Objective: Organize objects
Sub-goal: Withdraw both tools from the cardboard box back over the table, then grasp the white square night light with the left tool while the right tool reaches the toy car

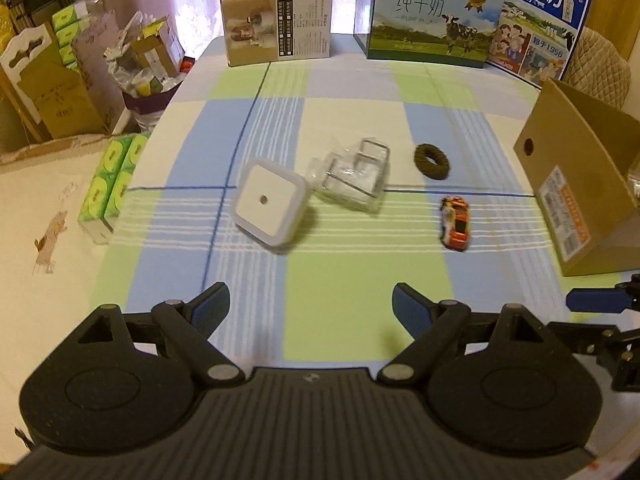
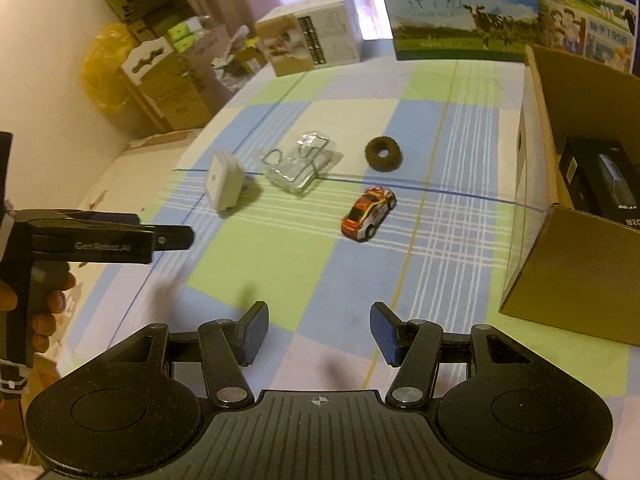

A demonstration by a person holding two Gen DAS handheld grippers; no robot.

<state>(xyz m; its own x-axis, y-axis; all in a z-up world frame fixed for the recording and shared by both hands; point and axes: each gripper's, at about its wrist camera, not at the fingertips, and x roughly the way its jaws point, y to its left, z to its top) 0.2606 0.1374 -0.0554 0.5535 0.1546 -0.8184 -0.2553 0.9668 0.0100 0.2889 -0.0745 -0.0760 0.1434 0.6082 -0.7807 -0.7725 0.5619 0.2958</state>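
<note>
On the checked tablecloth lie a white square night light (image 1: 271, 201) (image 2: 222, 179), a clear plastic package (image 1: 350, 176) (image 2: 301, 165), a brown fuzzy ring (image 1: 432, 161) (image 2: 383, 153) and an orange toy car (image 1: 455, 222) (image 2: 369, 213). An open cardboard box (image 1: 576, 184) (image 2: 560, 272) stands at the right; a black item (image 2: 604, 184) lies inside it. My left gripper (image 1: 310, 308) is open and empty, well short of the night light. My right gripper (image 2: 318, 330) is open and empty, near the table's front, short of the car.
Milk cartons (image 1: 432, 20) (image 2: 460, 12) and a white product box (image 1: 278, 24) (image 2: 312, 40) line the far edge. Green tissue packs (image 1: 114, 184) sit at the left edge. Cardboard boxes and bags (image 1: 60, 80) crowd the floor left. A hand (image 2: 48, 304) holds the left tool.
</note>
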